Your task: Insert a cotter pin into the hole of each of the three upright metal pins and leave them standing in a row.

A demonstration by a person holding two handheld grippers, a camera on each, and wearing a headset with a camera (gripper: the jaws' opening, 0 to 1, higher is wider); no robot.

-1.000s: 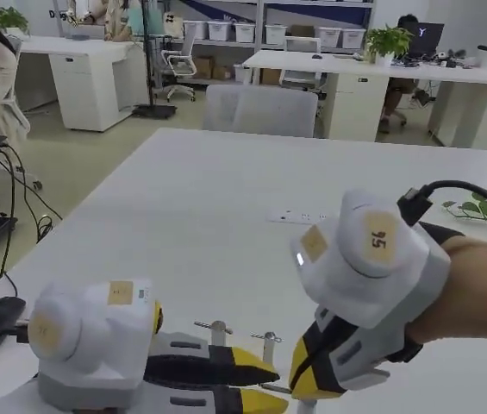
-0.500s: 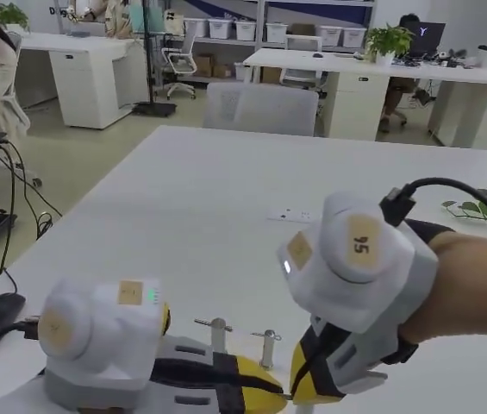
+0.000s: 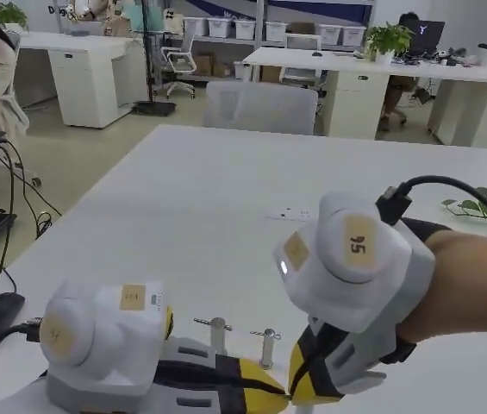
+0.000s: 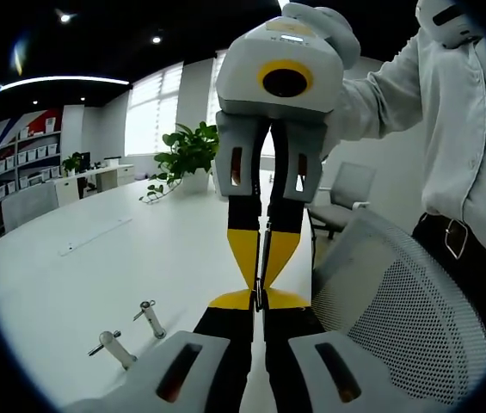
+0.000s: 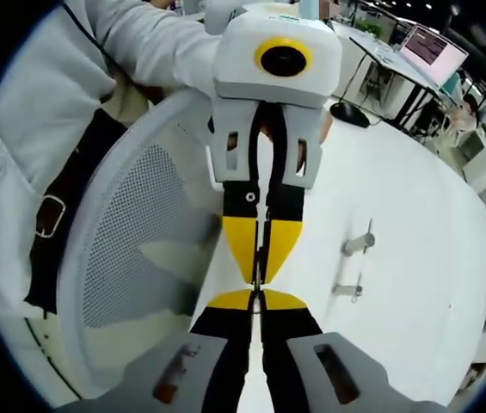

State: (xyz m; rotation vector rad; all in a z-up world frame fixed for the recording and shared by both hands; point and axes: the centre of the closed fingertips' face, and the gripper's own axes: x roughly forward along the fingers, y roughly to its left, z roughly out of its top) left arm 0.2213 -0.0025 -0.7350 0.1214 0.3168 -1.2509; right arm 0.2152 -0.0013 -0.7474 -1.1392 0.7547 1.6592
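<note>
The left gripper (image 3: 271, 388), white-bodied with black jaws and yellow tips, reaches in from 8 o'clock of the head view over the white matte worktable (image 3: 226, 207). The right gripper (image 3: 302, 390), of the same build, comes down from 2 o'clock. Their tips meet nose to nose at 6 o'clock, near the table's front edge.

In the left gripper view the left gripper (image 4: 255, 303) has its jaws drawn together, tips touching. The right gripper (image 4: 260, 277) hangs at 12 o'clock with its jaws likewise pressed close. A thin dark line runs between them, and I cannot tell whether anything is pinched there. The right gripper view shows the same meeting from the other end: the right gripper (image 5: 260, 301) at 6 o'clock, the left gripper (image 5: 258, 274) just above it.

At about 11 o'clock from the meeting tips, a first short silver upright metal pin (image 3: 217, 333) and a second upright metal pin (image 3: 267, 348) stand apart on the table. Each has a thin wire cotter pin (image 3: 202, 323) crosswise through its top. A grey mesh chair back (image 5: 131, 224) sits at 9 o'clock in the right gripper view.
</note>
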